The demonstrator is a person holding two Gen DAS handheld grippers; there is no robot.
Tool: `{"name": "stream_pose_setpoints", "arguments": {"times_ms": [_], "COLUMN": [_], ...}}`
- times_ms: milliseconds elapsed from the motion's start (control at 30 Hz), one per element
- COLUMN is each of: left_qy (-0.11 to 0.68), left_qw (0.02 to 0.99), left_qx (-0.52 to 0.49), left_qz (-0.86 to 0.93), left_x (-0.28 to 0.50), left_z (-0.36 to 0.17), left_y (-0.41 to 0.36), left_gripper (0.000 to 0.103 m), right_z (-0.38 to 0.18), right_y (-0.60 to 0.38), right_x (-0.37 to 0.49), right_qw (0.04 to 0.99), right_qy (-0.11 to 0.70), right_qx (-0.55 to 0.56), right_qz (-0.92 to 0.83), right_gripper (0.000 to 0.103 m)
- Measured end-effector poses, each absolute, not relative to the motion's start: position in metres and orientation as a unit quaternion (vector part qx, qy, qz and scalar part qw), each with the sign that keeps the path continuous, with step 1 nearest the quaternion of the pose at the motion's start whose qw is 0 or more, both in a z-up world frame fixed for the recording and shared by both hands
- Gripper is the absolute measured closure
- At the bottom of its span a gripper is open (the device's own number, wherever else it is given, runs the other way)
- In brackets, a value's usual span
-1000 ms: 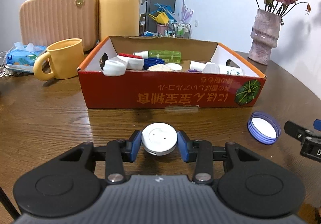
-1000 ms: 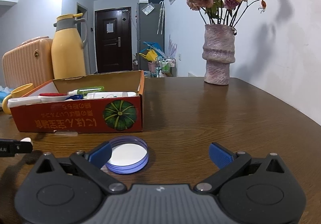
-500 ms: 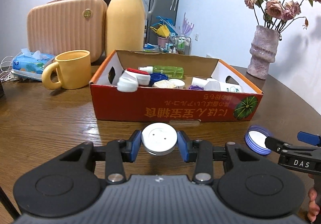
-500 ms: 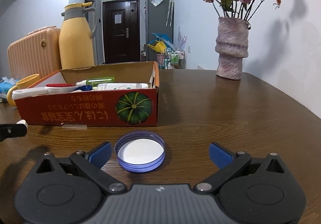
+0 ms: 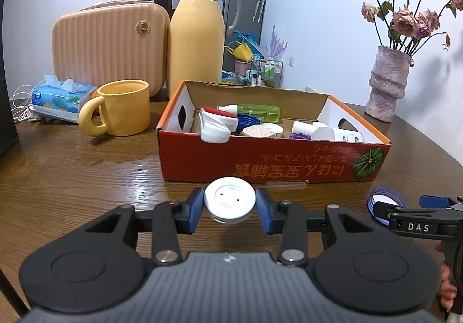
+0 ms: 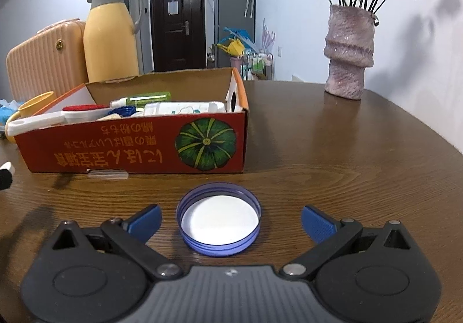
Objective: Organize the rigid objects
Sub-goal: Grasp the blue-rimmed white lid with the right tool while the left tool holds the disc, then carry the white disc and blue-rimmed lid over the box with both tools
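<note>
Pinched between the blue pads of the left gripper (image 5: 230,208): a round white disc (image 5: 229,199) with two tiny holes on its face, held clear of the wooden table (image 5: 72,172) just short of the red cardboard box (image 5: 269,161). Box open at the top, a green pumpkin printed on the near wall, upside-down yellow lettering beside it — inside, a jumble: a green bottle (image 5: 254,111) lying along the far wall, a white scoop (image 5: 212,129) leaning over the near edge at the left, a red-topped lid, a blue ribbed cap, white containers toward the right. On the other side, the right gripper (image 6: 231,220) spread wide, blue pads well apart and touching nothing, straddling a purple-blue jar lid (image 6: 219,218) that lies rim-up on the table with its white liner showing. Same lid partly hidden in the left wrist view behind the right gripper's black finger. Beyond the box: a yellow mug (image 5: 120,107), a yellow thermos jug (image 5: 198,42), a ribbed peach case (image 5: 108,45), a blue tissue pack (image 5: 59,97), and a pink vase (image 6: 348,52) of dried roses — all standing apart from the box.
</note>
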State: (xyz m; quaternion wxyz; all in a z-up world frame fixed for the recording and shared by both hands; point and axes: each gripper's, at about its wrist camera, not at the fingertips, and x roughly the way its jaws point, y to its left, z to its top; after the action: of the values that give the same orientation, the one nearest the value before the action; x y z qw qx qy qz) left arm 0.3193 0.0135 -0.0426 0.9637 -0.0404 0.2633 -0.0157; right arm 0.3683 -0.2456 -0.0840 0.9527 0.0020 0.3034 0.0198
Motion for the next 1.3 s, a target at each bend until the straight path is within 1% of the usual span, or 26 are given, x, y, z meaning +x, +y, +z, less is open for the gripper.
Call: {"name": "stream_pose_setpoints", "arguments": {"times_ms": [100,267,333,500,567,700,900,1300], "left_qy": [0.263,0.264,0.263,0.263,0.263,0.264,0.265,0.264], "left_qw": [0.964,0.964,0.964,0.964,0.964,0.964,0.964,0.964], "left_qx": [-0.042,-0.042,-0.042,-0.041,-0.042,-0.041,-0.036,-0.041], "left_qz": [-0.013,-0.011,-0.010,-0.011,-0.011,-0.011,-0.012,-0.005], "left_x": [0.319,0.319,0.319,0.319,0.319,0.319,0.318,0.318], "left_z": [-0.042,-0.043,-0.042,-0.042,-0.042,-0.043,-0.043,-0.042], "left_y": [0.017,0.020,0.021,0.020,0.020,0.020,0.020,0.021], "left_gripper": [0.063,0.063,0.063,0.063,0.063,0.063,0.063,0.063], "right_z": [-0.086,-0.088,-0.089,-0.090,-0.089,-0.089,-0.087,-0.074], "right_y": [-0.244,-0.242,-0.241,-0.240,-0.240,-0.239,-0.242,-0.236], "right_x": [0.373,0.381,0.383,0.384,0.384,0.383,0.381,0.360], "right_qw": [0.950,0.946,0.944,0.943,0.943,0.944,0.947,0.963], "right_qy": [0.311,0.324,0.329,0.332,0.332,0.328,0.320,0.266], "right_qx": [0.004,0.005,0.006,0.006,0.006,0.001,0.010,0.008], "right_qz": [0.022,0.025,0.026,0.027,0.027,0.027,0.024,0.032], "right_gripper": [0.003,0.010,0.016,0.021,0.025,0.037,0.038,0.038]}}
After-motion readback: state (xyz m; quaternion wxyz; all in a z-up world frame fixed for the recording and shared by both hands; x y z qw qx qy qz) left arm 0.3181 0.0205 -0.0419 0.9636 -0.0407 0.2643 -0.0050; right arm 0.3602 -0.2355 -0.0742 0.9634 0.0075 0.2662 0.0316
